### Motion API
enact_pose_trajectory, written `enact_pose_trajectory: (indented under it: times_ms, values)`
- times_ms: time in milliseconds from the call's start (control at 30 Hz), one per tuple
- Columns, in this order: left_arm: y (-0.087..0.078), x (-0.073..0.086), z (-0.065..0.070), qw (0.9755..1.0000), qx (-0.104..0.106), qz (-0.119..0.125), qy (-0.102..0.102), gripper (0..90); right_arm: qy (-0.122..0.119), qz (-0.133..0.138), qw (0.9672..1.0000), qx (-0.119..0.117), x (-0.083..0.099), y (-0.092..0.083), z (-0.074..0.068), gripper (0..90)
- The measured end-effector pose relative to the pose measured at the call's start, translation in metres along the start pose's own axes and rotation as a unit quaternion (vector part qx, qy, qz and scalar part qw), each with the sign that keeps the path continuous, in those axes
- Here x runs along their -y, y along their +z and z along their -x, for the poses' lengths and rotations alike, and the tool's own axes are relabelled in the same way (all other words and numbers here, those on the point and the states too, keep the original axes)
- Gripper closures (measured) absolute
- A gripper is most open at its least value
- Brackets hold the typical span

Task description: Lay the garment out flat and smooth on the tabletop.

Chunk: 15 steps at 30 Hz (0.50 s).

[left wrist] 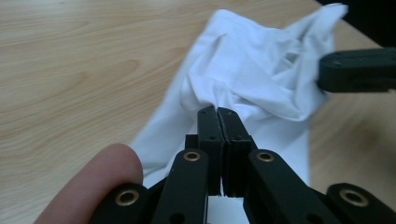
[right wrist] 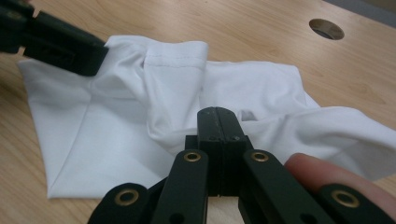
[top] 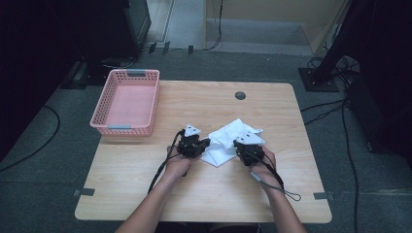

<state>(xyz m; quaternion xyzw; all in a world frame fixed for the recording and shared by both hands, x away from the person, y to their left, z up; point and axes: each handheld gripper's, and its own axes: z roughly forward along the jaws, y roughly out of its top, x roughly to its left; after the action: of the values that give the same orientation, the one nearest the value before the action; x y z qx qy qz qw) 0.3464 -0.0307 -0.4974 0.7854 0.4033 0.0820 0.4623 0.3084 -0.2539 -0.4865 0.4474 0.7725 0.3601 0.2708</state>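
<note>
Cloth (top: 228, 141), white and crumpled, lies on the tabletop (top: 145, 165) right of the basket (top: 127, 102). Left gripper (top: 203, 144): jaws pressed together, pinching a fold at the cloth's left edge. Right gripper (top: 239, 144): jaws pressed together on a fold at its right side. Expect light, limp, easily bunched fabric; hems and corners give the surest hold.

The cloth (top: 228, 141) between the grippers is plain white, with a stitched hem showing ahead of the right gripper (right wrist: 218, 112). Both the right and the left gripper (left wrist: 218, 110) are black with brass-coloured rivets, each topped by a grey plate. The table (top: 145, 165) under them is light wood with a pale grain. Beyond the left gripper stands a pink lattice basket (top: 103, 112) with grey clips.
</note>
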Motion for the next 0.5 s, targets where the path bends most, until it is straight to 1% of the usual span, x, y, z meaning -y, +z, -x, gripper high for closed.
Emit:
enact_pose_trajectory:
  times_ms: [33,100,133,167,233,300,333,367,433,500]
  values:
    - [-0.005,0.003,0.006,0.9997,0.02,0.005,0.013,90.0,0.015,0.005,0.9998,-0.012,0.005,-0.006,0.007,90.0]
    - [-0.01,0.008,0.014,0.9986,0.041,0.007,0.033,90.0,0.03,0.007,0.9993,-0.02,0.011,-0.012,0.017,90.0]
    - [-0.013,0.011,0.019,0.9977,0.048,0.005,0.048,90.0,0.038,0.008,0.999,-0.024,0.015,-0.015,0.022,90.0]
    - [-0.015,0.014,0.023,0.9967,0.056,0.004,0.059,90.0,0.046,0.009,0.9985,-0.026,0.019,-0.019,0.027,90.0]
    - [-0.019,0.02,0.031,0.994,0.078,-0.002,0.077,90.0,0.058,0.007,0.998,-0.026,0.028,-0.026,0.038,90.0]
    - [-0.021,0.029,0.04,0.9894,0.103,-0.016,0.102,90.0,0.073,0.007,0.9969,-0.028,0.038,-0.033,0.049,88.4]
    - [-0.021,0.029,0.04,0.9894,0.103,-0.016,0.102,90.0,0.077,0.008,0.9967,-0.026,0.044,-0.036,0.054,88.2]
    - [-0.023,0.038,0.049,0.9849,0.119,-0.026,0.123,90.0,0.083,0.006,0.9963,-0.021,0.049,-0.039,0.06,87.2]
    - [-0.025,0.046,0.055,0.9801,0.139,-0.033,0.138,89.8,0.103,0.002,0.9947,-0.009,0.058,-0.045,0.07,83.7]
    - [-0.027,0.052,0.058,0.9756,0.153,-0.037,0.153,88.0,0.118,0.007,0.993,-0.007,0.062,-0.051,0.076,79.2]
